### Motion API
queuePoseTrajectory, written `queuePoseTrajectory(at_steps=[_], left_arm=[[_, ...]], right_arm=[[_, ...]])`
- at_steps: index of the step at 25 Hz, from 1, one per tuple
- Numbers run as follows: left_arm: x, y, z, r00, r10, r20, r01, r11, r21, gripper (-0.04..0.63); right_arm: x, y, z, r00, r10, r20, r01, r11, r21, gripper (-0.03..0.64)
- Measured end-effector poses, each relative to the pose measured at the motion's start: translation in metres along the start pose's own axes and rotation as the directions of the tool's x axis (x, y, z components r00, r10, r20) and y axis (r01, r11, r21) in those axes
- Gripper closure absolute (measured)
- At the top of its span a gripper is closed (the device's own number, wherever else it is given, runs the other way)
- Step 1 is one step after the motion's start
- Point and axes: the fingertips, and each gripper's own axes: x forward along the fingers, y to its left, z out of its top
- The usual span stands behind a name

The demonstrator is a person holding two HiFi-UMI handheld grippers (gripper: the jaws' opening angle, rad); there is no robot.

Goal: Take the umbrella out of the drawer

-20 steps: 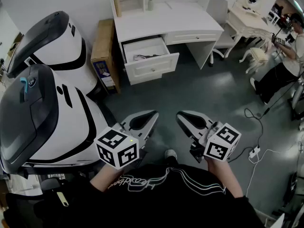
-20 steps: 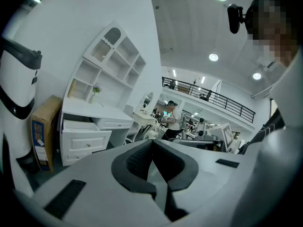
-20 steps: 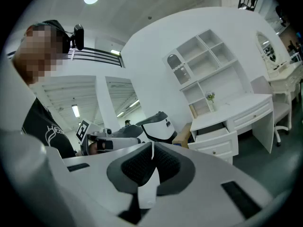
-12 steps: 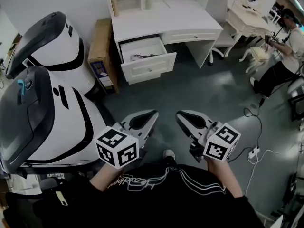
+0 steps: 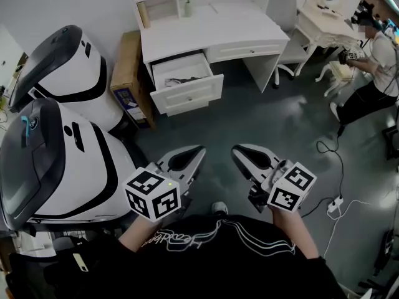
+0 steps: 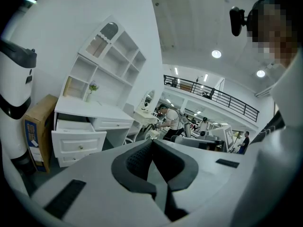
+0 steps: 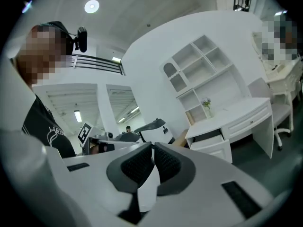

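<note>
A white desk (image 5: pixel 212 33) stands across the floor with one drawer (image 5: pixel 185 85) pulled open. A small dark-and-light thing (image 5: pixel 182 80) lies in that drawer, too small to tell what it is. My left gripper (image 5: pixel 197 151) and right gripper (image 5: pixel 237 151) are held side by side in front of my body, far from the desk. Both are shut with nothing between the pads. The left gripper view shows its gripper (image 6: pixel 152 144) shut and the open drawer (image 6: pixel 78 142) at the lower left. In the right gripper view its gripper (image 7: pixel 152 149) is shut too, with the drawer (image 7: pixel 208 139) beyond it.
Two big white-and-black machines (image 5: pixel 56 161) (image 5: pixel 68 73) fill the left side. A cardboard box (image 5: pixel 126 80) stands between them and the desk. A white chair (image 5: pixel 282 17), a vanity table (image 5: pixel 324 23) and a person (image 5: pixel 374 61) are at the right. Cables (image 5: pixel 336 167) lie on the floor.
In the head view the desk and its open drawer have slid a little to the left. Both grippers keep their place in the picture and stay shut.
</note>
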Motion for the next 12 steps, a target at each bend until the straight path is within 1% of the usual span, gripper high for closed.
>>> queuePoseTrajectory(at_steps=[6, 12], left_arm=[[0.053, -0.019, 0.007, 1.0, -0.011, 0.005, 0.011, 1.0, 0.01, 0.575], [0.09, -0.028, 0.006, 0.999, 0.017, 0.028, -0.016, 1.0, -0.022, 0.577]], right_arm=[[-0.029, -0.039, 0.017, 1.0, -0.008, -0.029, 0.005, 0.997, -0.08, 0.566], [-0.047, -0.079, 0.019, 0.999, 0.008, -0.046, -0.01, 0.999, -0.049, 0.565]])
